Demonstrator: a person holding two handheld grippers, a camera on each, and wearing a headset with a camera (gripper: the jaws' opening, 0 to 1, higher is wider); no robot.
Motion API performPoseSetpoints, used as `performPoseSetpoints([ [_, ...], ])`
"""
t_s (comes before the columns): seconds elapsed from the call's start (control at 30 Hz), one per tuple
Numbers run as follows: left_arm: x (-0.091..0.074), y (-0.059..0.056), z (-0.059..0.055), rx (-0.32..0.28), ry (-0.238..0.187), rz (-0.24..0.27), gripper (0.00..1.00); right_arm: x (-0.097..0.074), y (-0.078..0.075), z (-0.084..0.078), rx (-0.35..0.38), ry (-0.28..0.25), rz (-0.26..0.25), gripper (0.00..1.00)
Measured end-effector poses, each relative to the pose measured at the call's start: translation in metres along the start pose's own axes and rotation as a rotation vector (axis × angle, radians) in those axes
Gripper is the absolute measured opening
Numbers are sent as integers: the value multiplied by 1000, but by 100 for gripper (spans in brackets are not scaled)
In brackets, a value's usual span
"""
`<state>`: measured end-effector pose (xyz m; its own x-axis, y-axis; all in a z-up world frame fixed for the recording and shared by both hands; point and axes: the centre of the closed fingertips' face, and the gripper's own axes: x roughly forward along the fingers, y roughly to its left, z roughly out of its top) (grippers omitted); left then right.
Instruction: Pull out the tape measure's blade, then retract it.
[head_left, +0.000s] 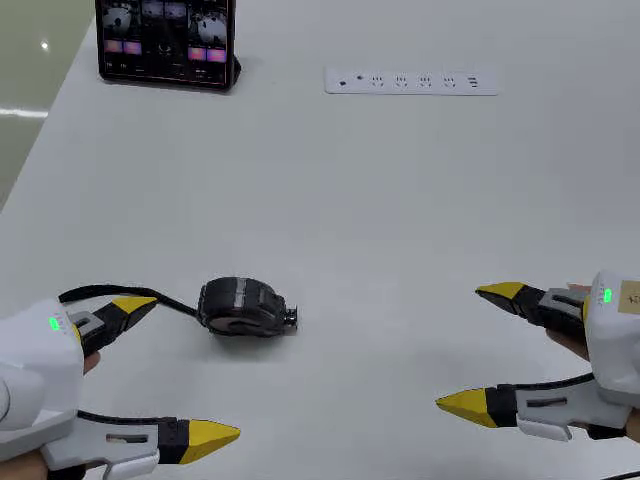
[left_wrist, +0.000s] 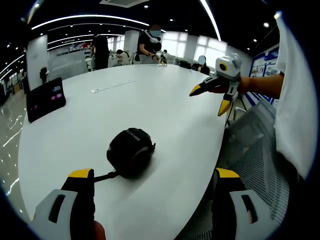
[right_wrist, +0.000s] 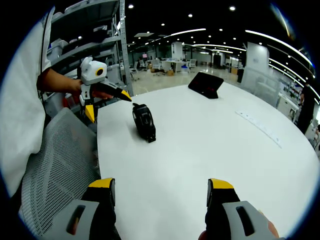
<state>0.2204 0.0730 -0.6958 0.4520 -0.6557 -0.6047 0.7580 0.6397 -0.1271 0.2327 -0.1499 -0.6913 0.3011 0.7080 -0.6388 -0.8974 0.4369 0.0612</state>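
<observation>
We hold a gripper in each hand, low and well apart, yellow tips turned inward toward one another. Our left gripper has its jaws spread wide, and our right gripper has its jaws parted just as far. In the left gripper view our bare right forearm reaches out from a white sleeve.
</observation>
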Motion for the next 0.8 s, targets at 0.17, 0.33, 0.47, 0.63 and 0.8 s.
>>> performPoseSetpoints([
  [0.17,2,2,-4,-10,-6,3,96,7,-1,-1,-3,1,10,73],
  [0.33,4,3,-7,-24,-2,9,93,13,-2,0,3,-9,30,70],
  [0.47,6,6,-5,-28,-11,6,93,19,-3,-2,-8,-2,36,70],
  [0.63,10,9,-4,-9,-7,-6,94,24,-6,-3,-20,-2,43,69],
  [0.8,20,14,-10,39,25,-28,93,33,-7,2,-41,-8,59,69],
])
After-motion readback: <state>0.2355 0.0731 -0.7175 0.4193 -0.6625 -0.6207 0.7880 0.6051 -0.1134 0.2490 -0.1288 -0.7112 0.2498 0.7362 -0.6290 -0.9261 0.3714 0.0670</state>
